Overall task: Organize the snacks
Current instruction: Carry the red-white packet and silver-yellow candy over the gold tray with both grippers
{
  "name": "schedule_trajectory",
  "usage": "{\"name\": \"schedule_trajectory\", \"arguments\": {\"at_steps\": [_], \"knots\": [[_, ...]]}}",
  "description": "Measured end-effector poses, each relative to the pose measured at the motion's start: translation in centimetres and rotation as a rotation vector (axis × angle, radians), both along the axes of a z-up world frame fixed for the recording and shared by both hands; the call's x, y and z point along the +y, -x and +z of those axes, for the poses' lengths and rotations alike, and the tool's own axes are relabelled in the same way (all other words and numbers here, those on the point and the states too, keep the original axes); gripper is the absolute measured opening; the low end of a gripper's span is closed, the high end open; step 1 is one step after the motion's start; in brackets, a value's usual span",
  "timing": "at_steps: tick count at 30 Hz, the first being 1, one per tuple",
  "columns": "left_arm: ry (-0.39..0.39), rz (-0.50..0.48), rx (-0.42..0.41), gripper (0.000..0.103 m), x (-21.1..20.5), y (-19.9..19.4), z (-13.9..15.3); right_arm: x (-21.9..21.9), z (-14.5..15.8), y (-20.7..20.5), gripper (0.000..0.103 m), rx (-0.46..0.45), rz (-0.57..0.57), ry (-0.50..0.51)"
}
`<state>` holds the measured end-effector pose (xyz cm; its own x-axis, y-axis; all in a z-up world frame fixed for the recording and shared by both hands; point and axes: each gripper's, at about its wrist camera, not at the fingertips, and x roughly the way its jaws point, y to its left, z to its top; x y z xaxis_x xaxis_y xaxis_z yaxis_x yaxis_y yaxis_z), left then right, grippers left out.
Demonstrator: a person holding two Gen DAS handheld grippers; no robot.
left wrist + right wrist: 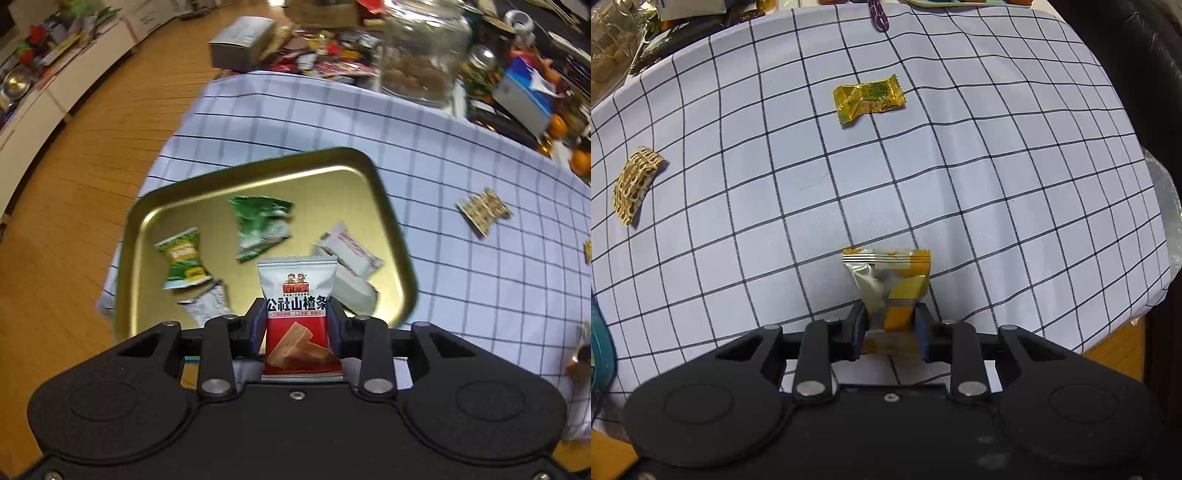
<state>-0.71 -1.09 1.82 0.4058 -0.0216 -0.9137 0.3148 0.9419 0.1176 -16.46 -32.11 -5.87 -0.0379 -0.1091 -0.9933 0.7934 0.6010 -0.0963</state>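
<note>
Now the left gripper (pixel 297 319) is clenched on a red and white snack packet (pixel 297 295), which stands upright between its jaws, above the near edge of a gold tray (pixel 347 162). On the tray lie two green packets (pixel 258 227), two white packets (pixel 349 251) and one silver packet (pixel 205 304). The tray rests on a checked cloth (pixel 443 147), and a brown patterned packet (pixel 484 210) lies on the cloth to the right of the tray, apart from it. The right gripper (pixel 892 325) is grasping a yellow and silver packet (pixel 890 284) over the same cloth. Farther away on the cloth lies a gold wrapped candy (pixel 870 98), and the brown patterned packet is near the left edge.
</note>
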Motion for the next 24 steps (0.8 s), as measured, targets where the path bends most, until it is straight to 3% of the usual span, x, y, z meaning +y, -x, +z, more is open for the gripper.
{"name": "schedule_trajectory", "arguments": {"at_steps": [7, 13, 18, 24], "knots": [[-0.008, 0.040, -0.107, 0.042, 3.1, -2.0, 3.3, 2.2, 0.2, -0.4, 0.028, -0.062, 0.064, -0.003], [-0.029, 0.114, -0.114, 0.042, 6.2, -4.8, 4.2, 3.9, 1.5, -1.3, 0.028, -0.133, 0.136, 0.006], [0.005, 0.170, -0.064, 0.042, 8.8, -6.5, 3.7, 6.8, 4.3, -3.8, 0.028, -0.229, 0.248, 0.018], [0.080, 0.203, 0.006, 0.042, 11.2, -7.0, 3.4, 11.6, 7.6, -6.7, 0.028, -0.328, 0.392, -0.045]]}}
